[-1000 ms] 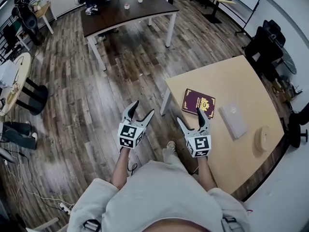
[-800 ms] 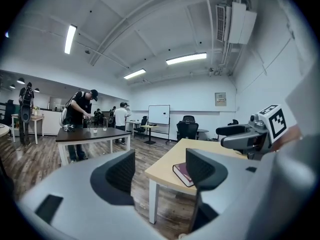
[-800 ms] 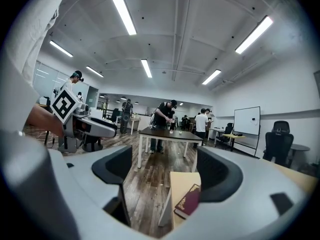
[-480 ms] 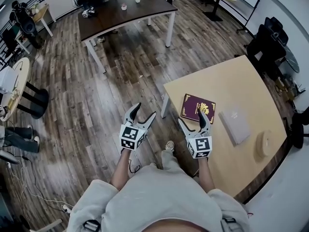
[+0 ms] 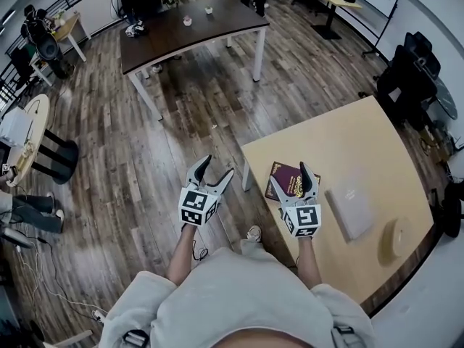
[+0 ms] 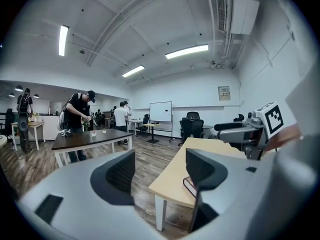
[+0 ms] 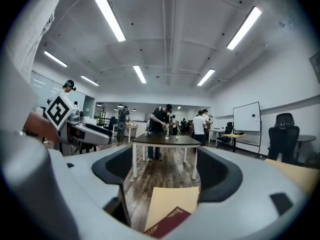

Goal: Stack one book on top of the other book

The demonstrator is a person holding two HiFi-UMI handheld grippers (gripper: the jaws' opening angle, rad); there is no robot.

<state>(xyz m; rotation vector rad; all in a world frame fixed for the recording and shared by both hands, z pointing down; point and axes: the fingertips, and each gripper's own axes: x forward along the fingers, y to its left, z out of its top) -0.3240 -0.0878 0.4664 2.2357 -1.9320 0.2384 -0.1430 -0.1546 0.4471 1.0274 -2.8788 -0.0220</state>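
We're on approach, nothing held: left gripper [image 5: 217,165] spread, off the table [image 5: 341,143] edge; right gripper [image 5: 290,181] spread above the red book [image 5: 280,171] at centre frame. The grey book [image 5: 349,207] lies right of it, apart. Next: pinch the red book's edge (thin, flat) and lift.

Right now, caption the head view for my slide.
Open left gripper over the floor, open right gripper over a maroon book on a tan table, grey book beside it.

Two books: maroon book [image 5: 284,188], grey book [image 5: 349,209]; two tools: left tool [image 5: 216,167], right tool [image 5: 289,175]; one disc [image 5: 391,241].
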